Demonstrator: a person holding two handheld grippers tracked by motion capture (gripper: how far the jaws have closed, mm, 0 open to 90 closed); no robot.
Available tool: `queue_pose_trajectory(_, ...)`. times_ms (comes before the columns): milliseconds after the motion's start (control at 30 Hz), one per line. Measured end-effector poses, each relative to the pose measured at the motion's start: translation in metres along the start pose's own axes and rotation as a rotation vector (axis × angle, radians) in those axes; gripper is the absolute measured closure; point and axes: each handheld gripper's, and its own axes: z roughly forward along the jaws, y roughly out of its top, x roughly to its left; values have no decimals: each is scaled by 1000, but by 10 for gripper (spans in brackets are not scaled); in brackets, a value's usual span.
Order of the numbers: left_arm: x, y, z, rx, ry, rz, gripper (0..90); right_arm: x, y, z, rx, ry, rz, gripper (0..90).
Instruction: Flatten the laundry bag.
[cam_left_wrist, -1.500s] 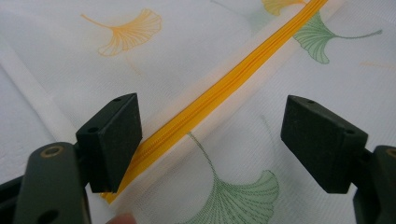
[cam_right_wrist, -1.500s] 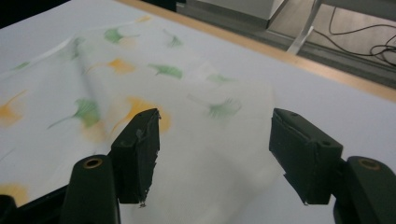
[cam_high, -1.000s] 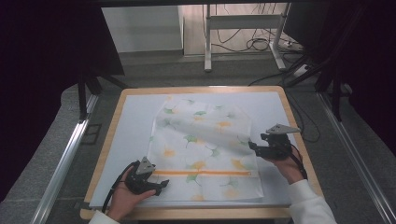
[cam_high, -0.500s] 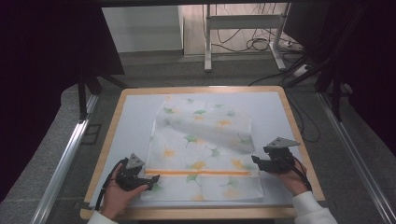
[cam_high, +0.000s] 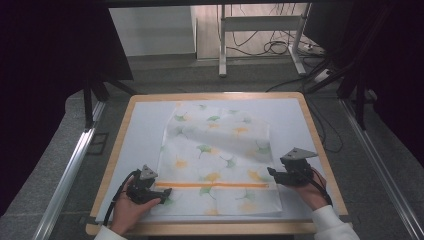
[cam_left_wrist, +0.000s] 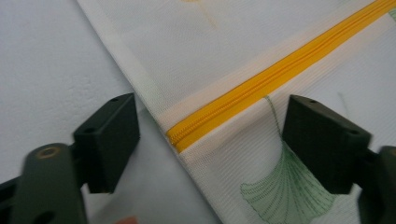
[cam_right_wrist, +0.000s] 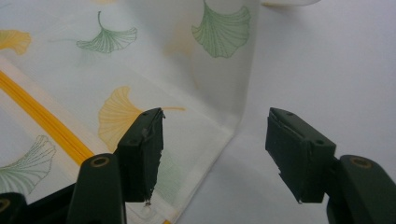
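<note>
The leaf-printed cloth bag lies flat in the middle of the table, long axis running from bottom to top of the frame; its orange zipper runs left to right near the lower edge. Left tongs, just closing a little, straddle the zipper's left end without pressing; right tongs stand released over the bag's right edge. No writing is readable.

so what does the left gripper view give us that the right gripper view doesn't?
Left gripper view alone: the closed end of the orange zipper at the mesh bag's edge, framed by the left gripper's open jaws, which have just been closing a little without pressing on it.

Right gripper view alone: the bag's other side edge, a folded-up corner, and the right gripper open astride that edge.

Both: the ginkgo-leaf print, the orange zipper line, the white table surface.
</note>
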Motion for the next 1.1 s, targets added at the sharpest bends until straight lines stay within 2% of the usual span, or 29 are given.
queue_pose_trajectory(167, -2, 2, -2, -7, -4, 9, 409, 4, -1, -5, -2, 24, -1, 370)
queue_pose_trajectory(200, -2, 2, -2, -11, -3, 19, 464, 7, -4, -9, 4, 44, -8, 369)
queue_pose_trajectory(333, -2, 3, -3, -11, -9, 25, 587, 12, -11, -13, 20, 60, -9, 367)
queue_pose_trajectory(367, -2, 4, -3, -11, -14, 28, 587, 14, -14, -13, 30, 66, -9, 367)
queue_pose_trajectory(433, -3, 4, -3, -11, -21, 32, 661, 16, -23, -12, 79, 76, 5, 363)
queue_pose_trajectory(533, -4, 4, -3, -8, -28, 36, 697, 19, -27, -10, 111, 81, 18, 361)
queue_pose_trajectory(600, -5, 5, -4, -5, -37, 43, 754, 28, -34, -18, 134, 89, 35, 347)
queue_pose_trajectory(700, -4, 6, -3, 0, -44, 45, 767, 33, -39, -22, 150, 89, 43, 330)
queue_pose_trajectory(733, -4, 6, -3, 1, -49, 44, 776, 42, -46, -25, 189, 87, 43, 295)
queue_pose_trajectory(800, -4, 7, -3, 1, -50, 45, 781, 51, -49, -28, 194, 60, 11, 297)
queue_pose_trajectory(933, -5, 7, -3, -3, -50, 46, 795, 57, -46, -27, 198, 55, -7, 428)
queue_pose_trajectory(1100, -6, 7, -4, -7, -51, 48, 802, 57, -41, -25, 200, 38, 6, 676)
